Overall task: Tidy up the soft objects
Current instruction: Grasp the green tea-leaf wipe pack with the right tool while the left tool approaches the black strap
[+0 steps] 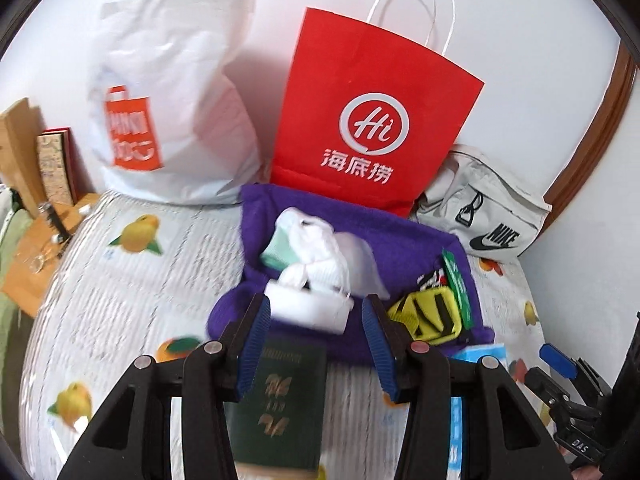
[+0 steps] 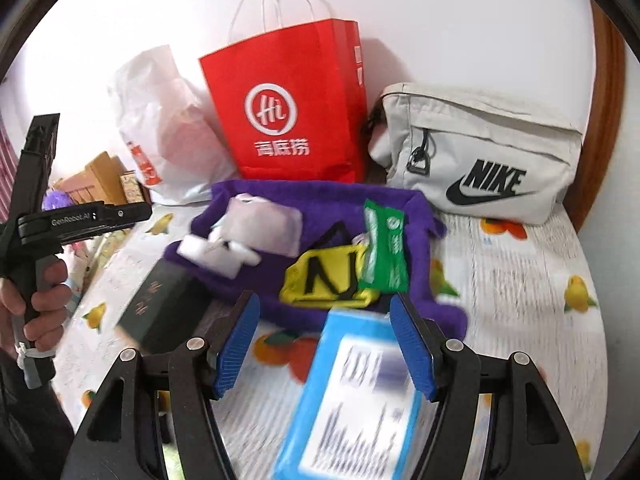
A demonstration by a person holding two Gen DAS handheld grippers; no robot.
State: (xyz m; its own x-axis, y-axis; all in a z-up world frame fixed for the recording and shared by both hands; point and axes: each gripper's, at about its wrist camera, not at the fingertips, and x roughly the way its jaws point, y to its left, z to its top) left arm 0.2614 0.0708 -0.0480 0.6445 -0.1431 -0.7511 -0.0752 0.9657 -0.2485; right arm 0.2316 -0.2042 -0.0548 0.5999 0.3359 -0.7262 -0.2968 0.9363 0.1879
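the tall red paper bag with white string handles [image 1: 372,112] has a white ring with "hi" inside it, and under that three white chinese signs, "海底捞". the pale grey cloth pouch with a zip [image 2: 480,156] says "nike" in big black letters over a black swoosh. the black tool held in a hand [image 2: 80,220] says "genrobot.ai" in small white letters. the white plastic bag [image 1: 168,92] has an orange bag sign, too blurry to read. the blue and white packet [image 2: 360,392] has print, too blurry to read.
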